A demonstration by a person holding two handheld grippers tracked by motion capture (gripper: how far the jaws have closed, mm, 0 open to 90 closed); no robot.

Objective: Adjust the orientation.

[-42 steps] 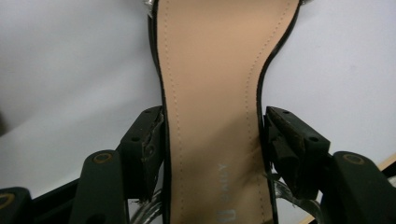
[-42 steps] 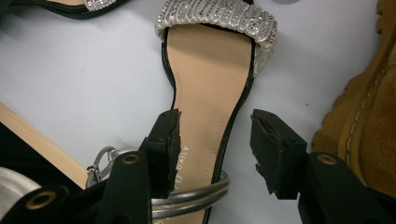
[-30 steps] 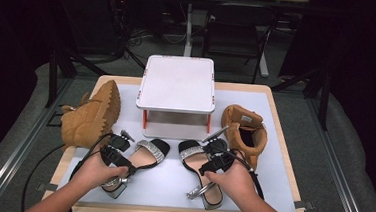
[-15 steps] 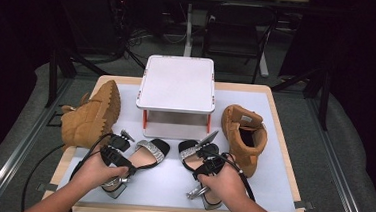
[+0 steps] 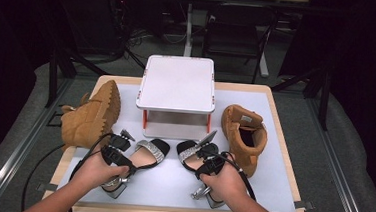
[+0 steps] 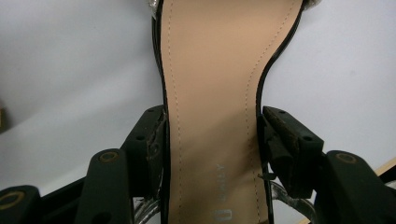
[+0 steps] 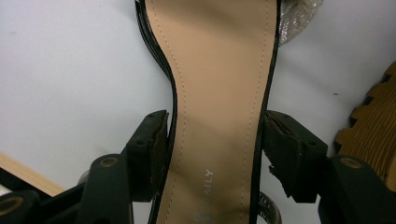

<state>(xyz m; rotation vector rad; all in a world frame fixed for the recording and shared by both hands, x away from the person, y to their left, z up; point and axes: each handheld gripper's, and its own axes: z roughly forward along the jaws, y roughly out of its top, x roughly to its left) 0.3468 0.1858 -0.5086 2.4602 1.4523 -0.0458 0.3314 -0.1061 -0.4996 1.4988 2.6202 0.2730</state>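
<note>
Straddling the waists of two black sandals, we are at the grasping step: the left gripper [image 5: 115,153] sits over the left sandal [image 5: 145,153] and the right gripper [image 5: 211,163] over the right sandal [image 5: 192,154], both shoes lying side by side on the white mat [image 5: 277,157] at the near edge, just in front of the white stand [image 5: 177,82]. In the left gripper view the tan insole [image 6: 212,93] runs between the jaws, which have just been closing; the left pad appears to touch the sole's black rim, the right pad seems a hair off it. In the right gripper view the jaws have likewise been closing around the insole [image 7: 219,93], one pad at the rim, the other just beside it. We judge neither grip firm yet. A tan boot [image 5: 241,135] stands upright just beside the right sandal; another boot [image 5: 90,114] lies tipped at the left. Next we would need to finish the squeeze evenly on both narrow waists, then lift level, keeping the right sandal free of the boot.
</note>
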